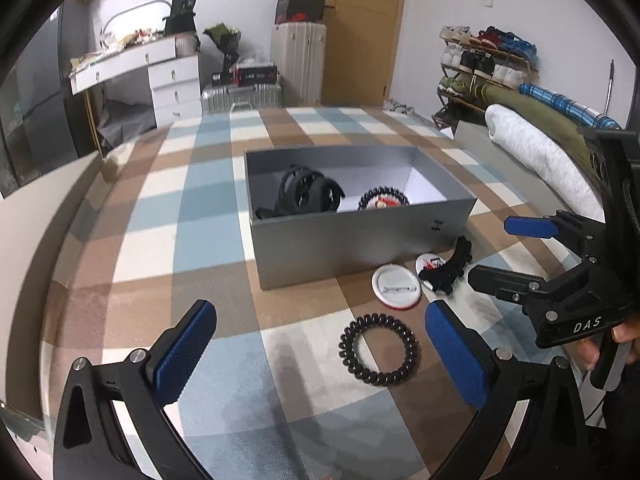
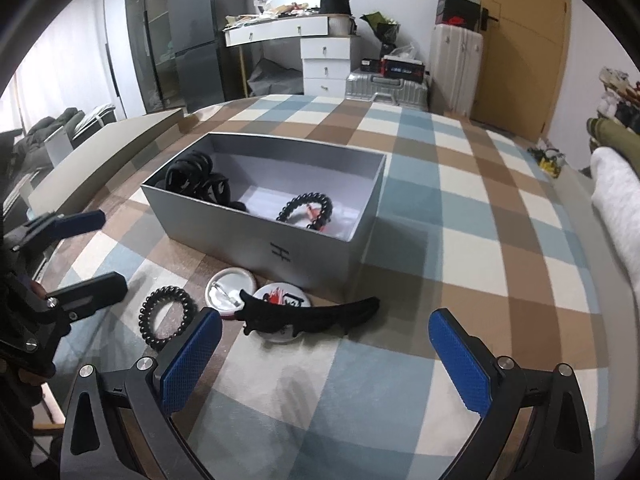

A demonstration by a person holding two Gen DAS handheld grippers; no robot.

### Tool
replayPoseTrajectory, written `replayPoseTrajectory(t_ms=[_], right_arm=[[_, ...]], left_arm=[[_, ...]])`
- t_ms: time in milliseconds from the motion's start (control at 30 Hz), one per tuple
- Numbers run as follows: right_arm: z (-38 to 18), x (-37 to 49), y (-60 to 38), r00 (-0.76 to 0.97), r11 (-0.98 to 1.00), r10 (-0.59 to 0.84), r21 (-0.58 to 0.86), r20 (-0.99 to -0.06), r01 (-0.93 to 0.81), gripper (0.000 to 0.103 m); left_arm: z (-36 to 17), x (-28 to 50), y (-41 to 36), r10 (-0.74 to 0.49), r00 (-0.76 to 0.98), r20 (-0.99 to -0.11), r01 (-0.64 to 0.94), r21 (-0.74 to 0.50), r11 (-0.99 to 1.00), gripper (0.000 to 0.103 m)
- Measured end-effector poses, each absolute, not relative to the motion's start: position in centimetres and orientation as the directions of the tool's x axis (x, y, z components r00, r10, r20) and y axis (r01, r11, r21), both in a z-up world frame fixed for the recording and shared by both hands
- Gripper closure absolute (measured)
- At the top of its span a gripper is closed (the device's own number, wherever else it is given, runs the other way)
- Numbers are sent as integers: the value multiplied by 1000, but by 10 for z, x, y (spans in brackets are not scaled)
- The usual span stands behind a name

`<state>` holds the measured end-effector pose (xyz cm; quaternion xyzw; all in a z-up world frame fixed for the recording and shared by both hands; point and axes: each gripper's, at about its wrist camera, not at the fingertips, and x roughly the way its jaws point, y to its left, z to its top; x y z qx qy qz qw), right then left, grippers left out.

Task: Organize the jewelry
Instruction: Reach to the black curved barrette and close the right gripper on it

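- Right now your left gripper point(image 1: 320, 354) hovers low over the checked bed point(image 1: 192, 216), spread wide, empty.
- Your right gripper point(image 2: 326, 354) is likewise spread, empty, angled toward the black hair clip point(image 2: 312, 314).
- That clip lies across a badge point(image 2: 282, 300), just before the grey box point(image 2: 320, 252).
- A spiral hair tie point(image 1: 379, 349) lies between your left fingers.

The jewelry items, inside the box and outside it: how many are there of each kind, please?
Spiral hair ties: 2, one on the cloth, one in the grey box
Round pin badges: 3, two outside, one in the box under the tie
Black hair clips: 2, one outside, one in the box
Total: 7
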<state>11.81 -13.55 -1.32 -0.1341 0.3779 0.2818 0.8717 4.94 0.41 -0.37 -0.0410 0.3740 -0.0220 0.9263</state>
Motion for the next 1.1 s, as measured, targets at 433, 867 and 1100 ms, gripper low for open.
replayPoseTrajectory(t_ms=[433, 867, 1100], right_arm=[[-28, 125, -130, 496, 808, 416, 59, -763, -586, 0], [-38, 128, -126, 477, 825, 410, 94, -778, -557, 0], [-39, 129, -124, 481, 834, 399, 91, -781, -545, 0]], left_arm=[[-5, 49, 5, -74, 706, -704, 10, -95, 995, 1], [-8, 50, 5, -70, 696, -714, 8, -90, 996, 1], [-9, 51, 5, -72, 691, -719, 5, -94, 996, 1]])
